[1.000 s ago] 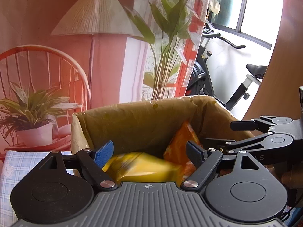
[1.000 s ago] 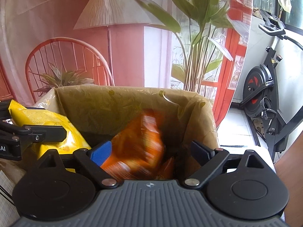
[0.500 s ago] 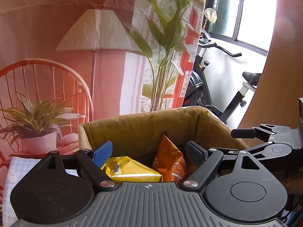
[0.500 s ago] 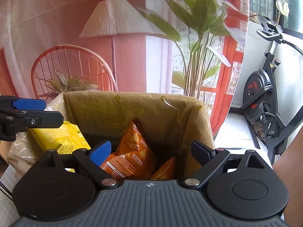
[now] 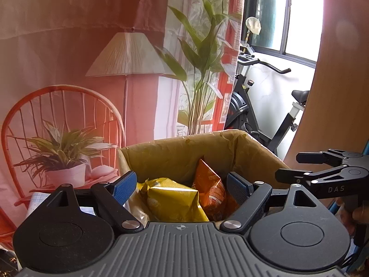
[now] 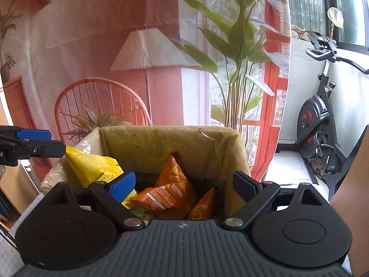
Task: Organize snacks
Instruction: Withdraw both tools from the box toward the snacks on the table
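Both tongs hover wide open and empty at near rim of lined cardboard box (image 6: 161,143). Left tongs (image 5: 182,188) face yellow snack bag (image 5: 173,203), which lies just ahead and below, leaning toward box's left wall, long axis slanting up to the left. Right tongs (image 6: 184,183) face orange snack bags (image 6: 166,196), stacked centre-right, one upright corner against back wall. Each hand nearer its own colour. Box holds one yellow bag and about three orange; no loose snacks visible outside. Next pick likely lies elsewhere.
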The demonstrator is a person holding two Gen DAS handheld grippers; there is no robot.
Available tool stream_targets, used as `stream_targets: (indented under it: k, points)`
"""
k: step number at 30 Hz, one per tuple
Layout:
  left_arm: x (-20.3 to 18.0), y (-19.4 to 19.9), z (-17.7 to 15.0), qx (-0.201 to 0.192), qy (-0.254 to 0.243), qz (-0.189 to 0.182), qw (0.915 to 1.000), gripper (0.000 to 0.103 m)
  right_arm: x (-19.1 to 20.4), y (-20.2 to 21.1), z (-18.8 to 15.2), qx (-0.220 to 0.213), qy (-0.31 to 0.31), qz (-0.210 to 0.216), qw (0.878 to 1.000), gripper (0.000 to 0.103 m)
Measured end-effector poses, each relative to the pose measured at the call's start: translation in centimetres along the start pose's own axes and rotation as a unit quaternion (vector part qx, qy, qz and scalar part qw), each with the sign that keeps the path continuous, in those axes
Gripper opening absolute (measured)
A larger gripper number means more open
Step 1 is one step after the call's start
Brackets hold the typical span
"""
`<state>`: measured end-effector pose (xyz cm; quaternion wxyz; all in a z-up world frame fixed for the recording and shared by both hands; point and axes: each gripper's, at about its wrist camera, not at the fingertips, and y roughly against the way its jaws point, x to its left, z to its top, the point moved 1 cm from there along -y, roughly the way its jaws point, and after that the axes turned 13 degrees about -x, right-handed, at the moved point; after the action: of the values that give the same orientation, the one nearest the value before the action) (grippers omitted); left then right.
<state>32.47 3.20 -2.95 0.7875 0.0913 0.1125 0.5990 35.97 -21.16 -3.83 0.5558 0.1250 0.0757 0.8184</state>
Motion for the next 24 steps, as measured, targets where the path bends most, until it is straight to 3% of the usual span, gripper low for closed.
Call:
stream_targets:
  k: [11,17,24]
  points:
    - [0.2,4.8,-1.8,-0.007,-0.003,-0.002,1.0,0.087,-0.4,6.9,-1.9,-0.037,-0.024,-0.001,0.999,0.094]
    - [-0.6,5.8,-4.9,0.011,-0.008,-0.001,0.9999,0.087,-0.3,9.2,-5.5,-0.031,-0.029,-0.014,0.999,0.094]
    - [-1.7,5.7,-9.9,0.042,0.021,-0.037,0.9982,0.089,0.1,10.6,-9.7,-0.023,-0.023,-0.04,0.999,0.094]
